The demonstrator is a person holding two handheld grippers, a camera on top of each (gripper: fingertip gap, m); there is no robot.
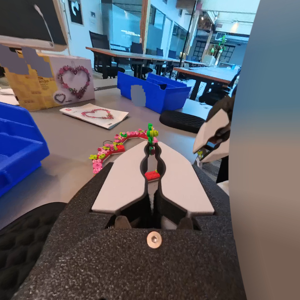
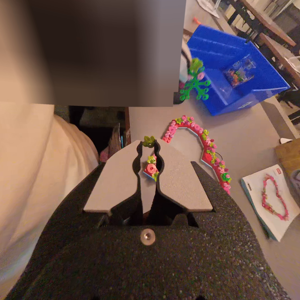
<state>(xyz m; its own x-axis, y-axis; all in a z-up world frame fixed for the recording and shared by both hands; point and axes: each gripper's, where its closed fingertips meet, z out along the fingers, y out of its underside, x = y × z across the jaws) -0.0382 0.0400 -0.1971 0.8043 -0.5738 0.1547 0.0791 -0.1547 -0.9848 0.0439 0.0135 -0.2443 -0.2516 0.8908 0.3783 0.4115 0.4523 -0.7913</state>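
My left gripper (image 1: 151,143) is shut on a green branching plant piece (image 1: 152,132) with a lime flower on top, held upright above the table. Below and beyond it lies a heart-shaped wreath (image 1: 112,148) of red plates with pink and lime flowers. My right gripper (image 2: 148,146) is shut on a small lime leaf piece (image 2: 148,140), just over the near end of the wreath (image 2: 209,151). The right gripper also shows at the right of the left wrist view (image 1: 211,142). The green plant piece shows in the right wrist view (image 2: 194,84), up beyond the wreath.
A blue bin (image 2: 219,48) holds a clear bag of small pieces (image 2: 240,73). Another blue bin (image 1: 17,142) stands at left. A picture booklet (image 1: 95,115) and a set box (image 1: 53,81) lie behind. A black padded rest (image 1: 181,121) lies at right. A person's pale sleeve (image 2: 40,162) is close by.
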